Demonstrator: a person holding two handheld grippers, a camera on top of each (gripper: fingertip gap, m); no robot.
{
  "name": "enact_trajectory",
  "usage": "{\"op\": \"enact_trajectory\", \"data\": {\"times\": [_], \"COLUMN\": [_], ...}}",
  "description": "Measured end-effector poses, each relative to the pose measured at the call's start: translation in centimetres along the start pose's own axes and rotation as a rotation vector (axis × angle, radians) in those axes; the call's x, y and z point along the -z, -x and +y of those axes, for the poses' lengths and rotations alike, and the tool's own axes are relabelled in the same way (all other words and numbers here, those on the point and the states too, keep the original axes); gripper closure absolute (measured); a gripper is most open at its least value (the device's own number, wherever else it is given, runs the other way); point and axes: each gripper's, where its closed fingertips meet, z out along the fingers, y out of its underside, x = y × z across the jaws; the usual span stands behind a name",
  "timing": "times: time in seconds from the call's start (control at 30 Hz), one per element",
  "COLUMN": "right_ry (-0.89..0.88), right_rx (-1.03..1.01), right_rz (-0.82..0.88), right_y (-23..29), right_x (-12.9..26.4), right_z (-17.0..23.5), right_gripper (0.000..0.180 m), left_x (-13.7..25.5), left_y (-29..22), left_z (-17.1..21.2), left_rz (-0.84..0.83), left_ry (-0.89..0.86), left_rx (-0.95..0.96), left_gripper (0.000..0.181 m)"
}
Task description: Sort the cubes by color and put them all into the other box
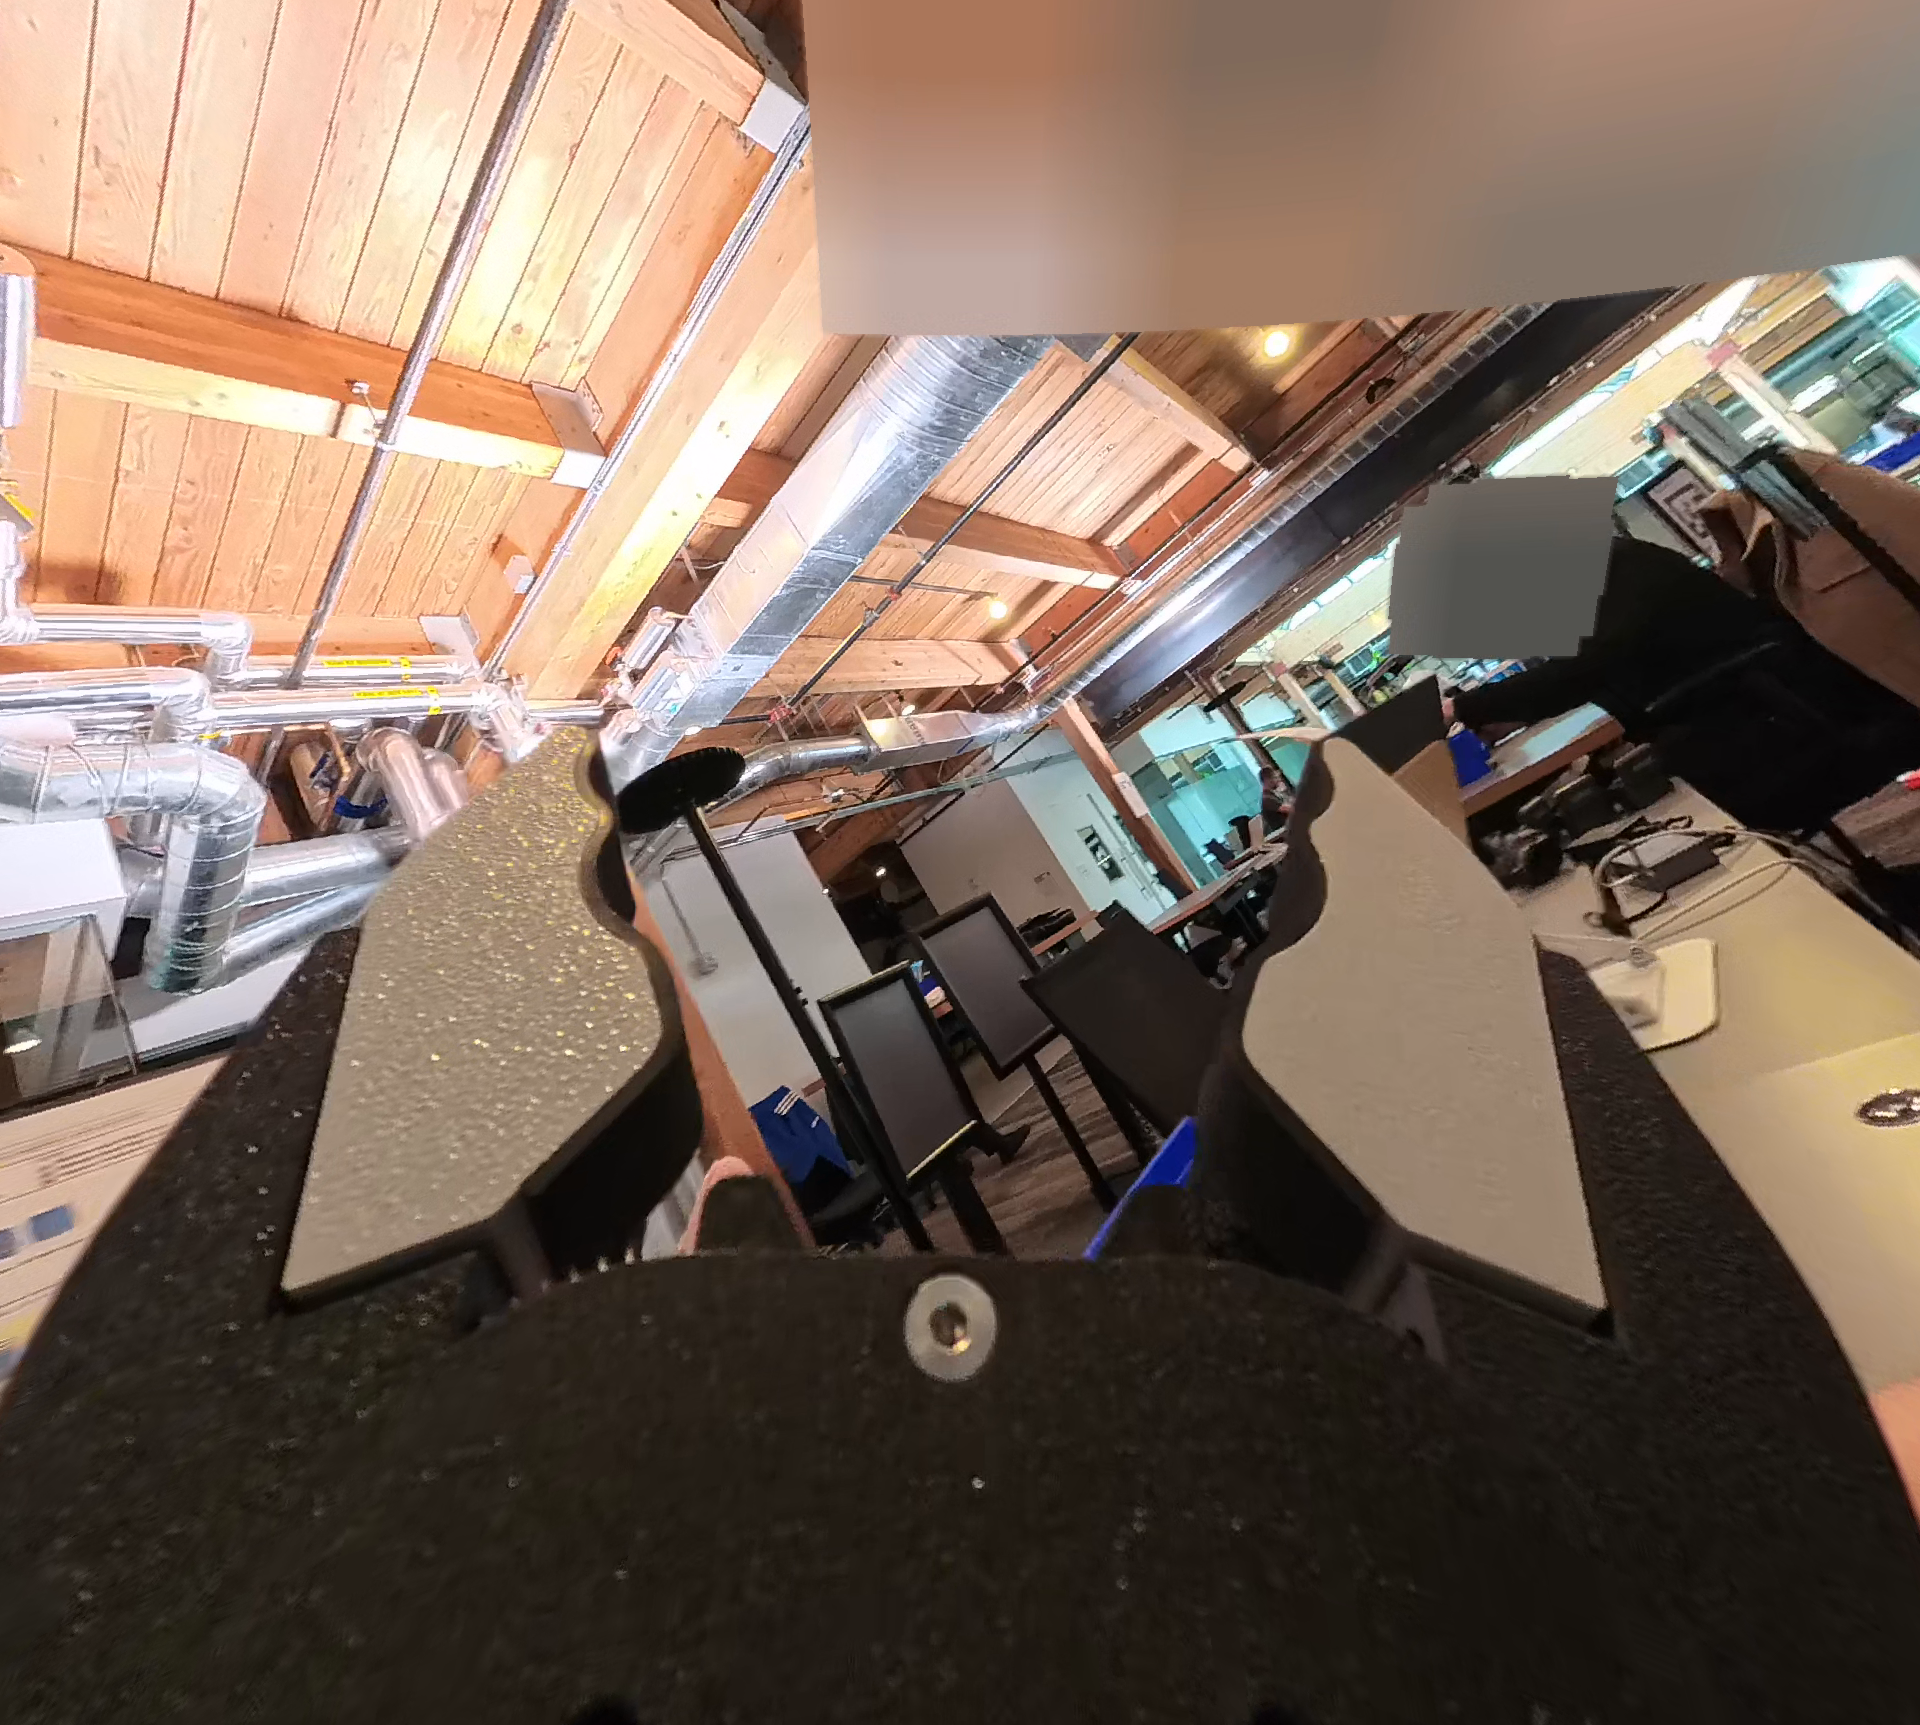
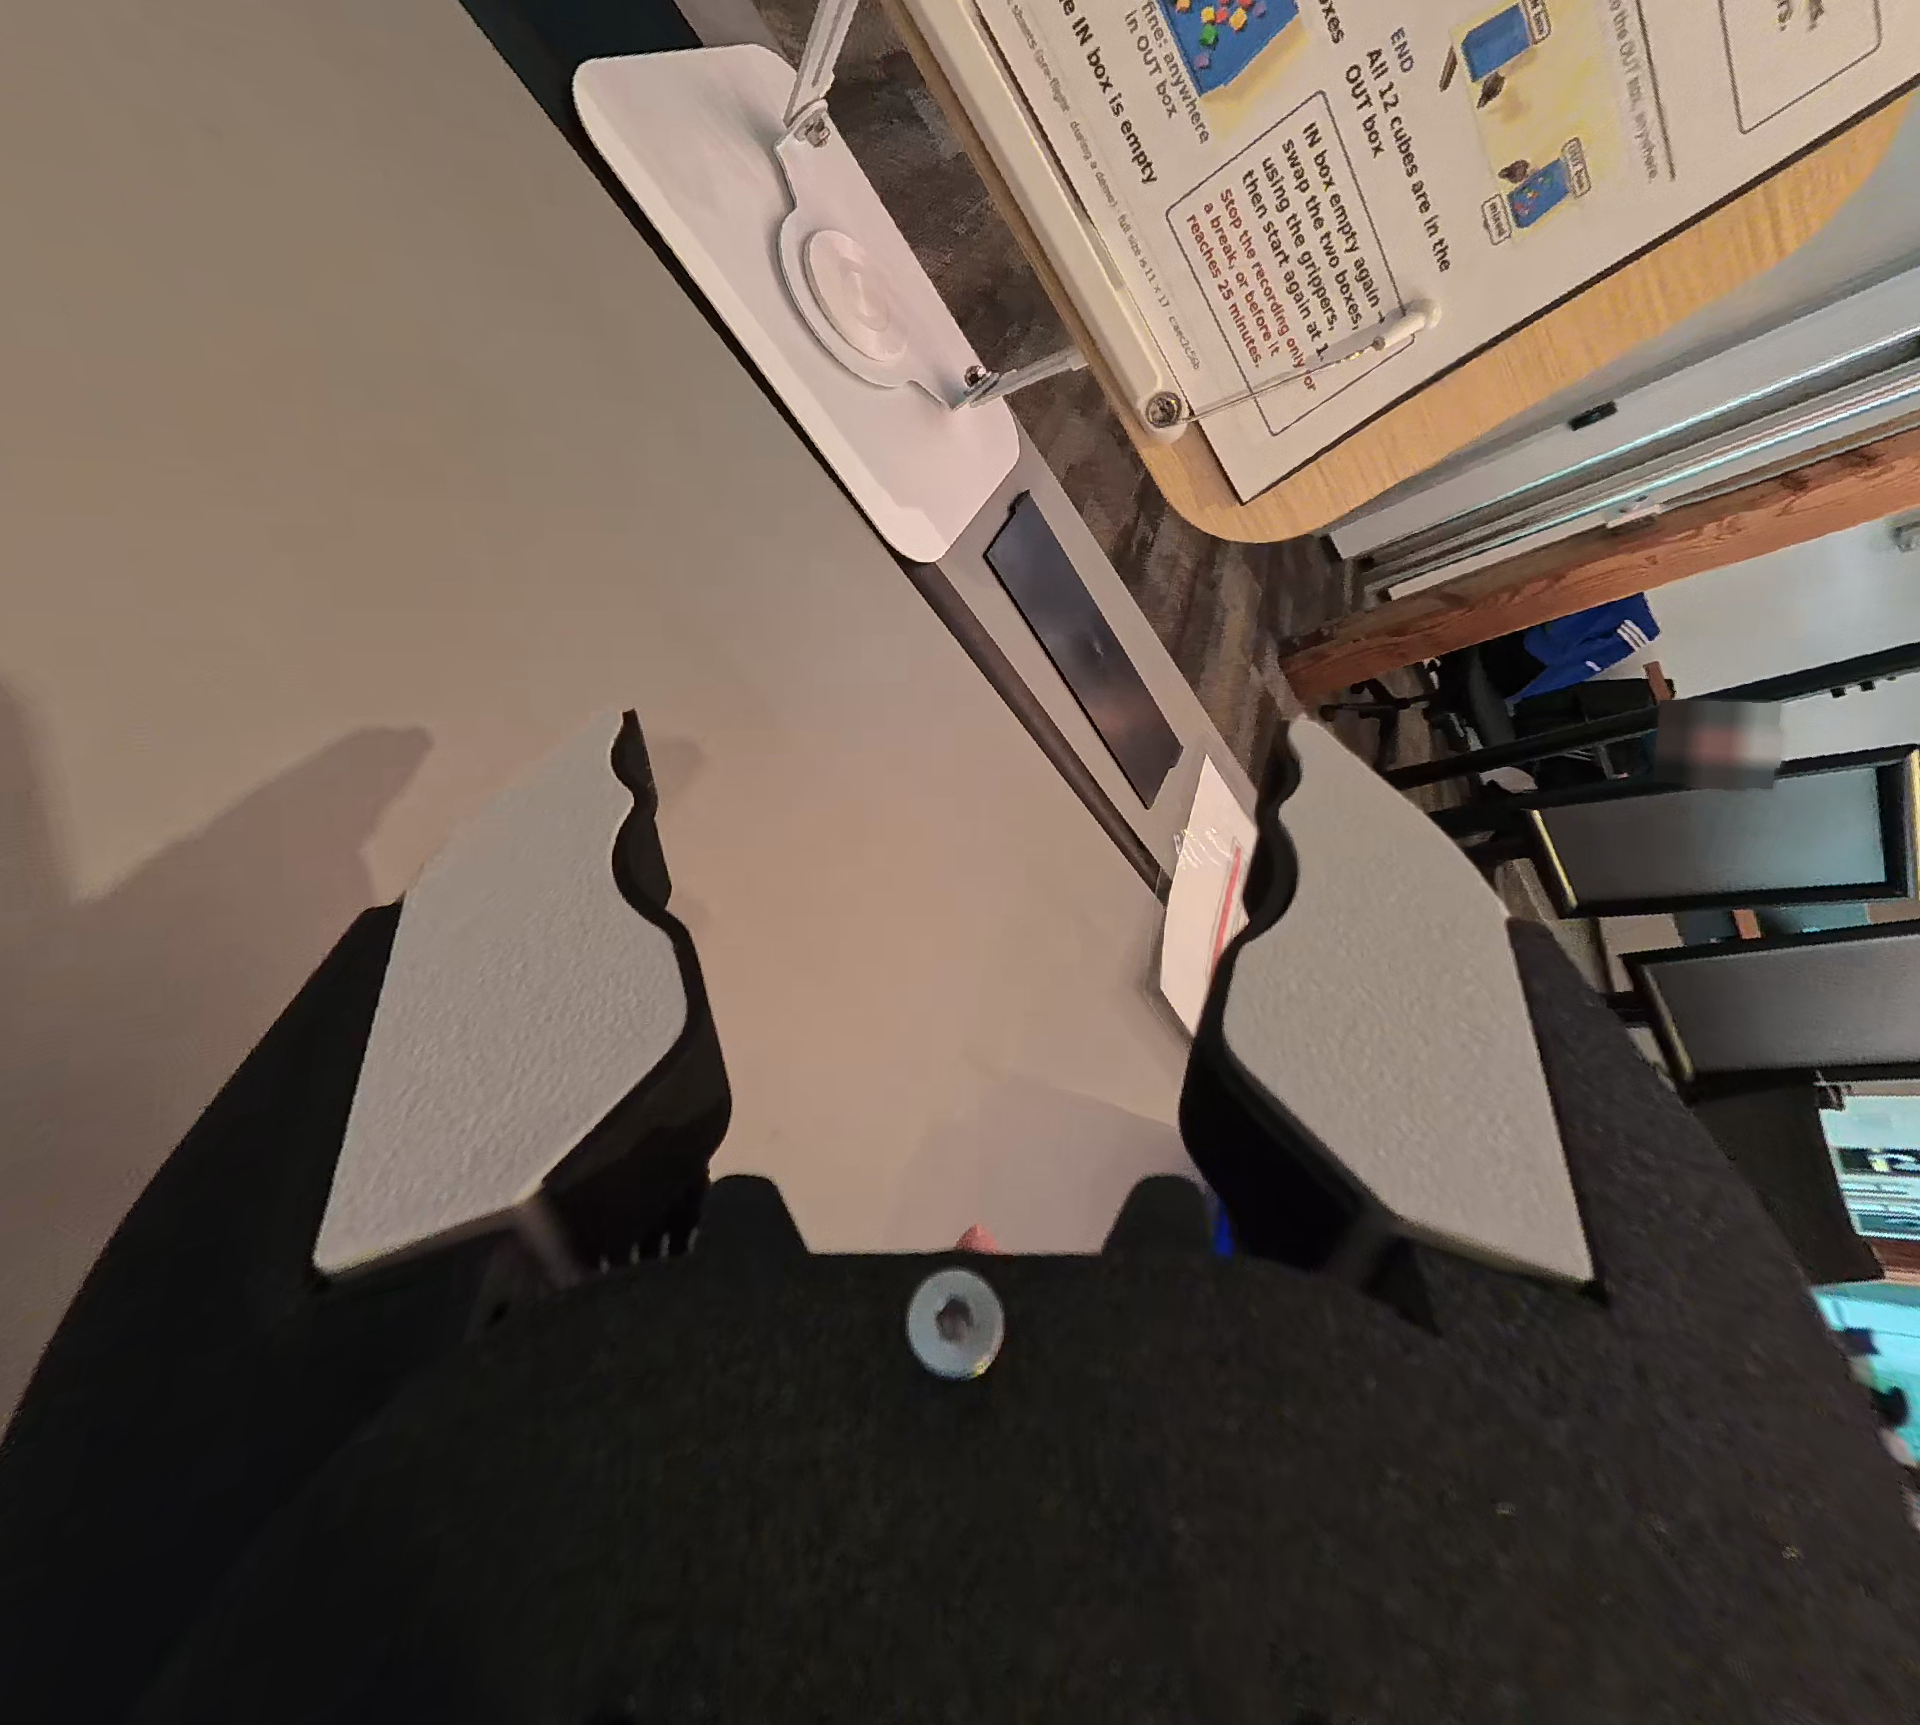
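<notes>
- A printed instruction sheet [image 2: 1340,65] with small pictures of blue boxes stands on a white stand [image 2: 831,293] at the far edge of the bench [image 2: 364,325]; it carries writing.
- A small clear sleeve with a red-striped card [image 2: 1205,896] lies on the bench at the far edge, just beside the right tongs' right finger.
- Left tongs [image 1: 951,844] point up toward the wooden ceiling [image 1: 312,117] and silver ducts [image 1: 831,532]; jaws wide apart, holding nothing.
- Right tongs [image 2: 951,782] hover over bare bench, jaws wide apart, holding nothing.
- No cubes or boxes can be seen in either view; only a blue sliver [image 1: 1143,1187] shows beside the left tongs' right finger.
- Beyond the bench edge, carpeted floor [image 2: 1226,595] and dark framed panels [image 1: 904,1073].
</notes>
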Motion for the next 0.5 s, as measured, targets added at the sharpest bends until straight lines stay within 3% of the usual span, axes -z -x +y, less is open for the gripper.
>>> {"op": "enact_trajectory", "data": {"times": [0.1, 0.23, 0.37, 0.5], "right_ry": [0.01, 0.043, 0.04, -0.054], "right_rx": [-0.051, -0.15, -0.302, -0.461], "right_rz": [-0.005, 0.018, -0.028, -0.076], "right_y": [-1.2, -3.8, -5.6, -7.5], "right_x": [-0.7, -2.1, -3.0, -2.8], "right_z": [1.1, 3.8, 6.0, 6.5], "right_gripper": [0.071, 0.07, 0.073, 0.082], "left_x": [0.5, 2.6, 7.0, 11.9], "left_y": [3.0, 10.6, 18.0, 21.2], "left_z": [0.1, 2.5, 9.1, 16.0], "left_rz": [-0.078, -0.255, -0.418, -0.504], "left_ry": [0.032, 0.186, 0.462, 0.687], "left_rx": [-0.044, -0.056, 0.033, 0.205], "left_gripper": [0.062, 0.065, 0.07, 0.076]}}
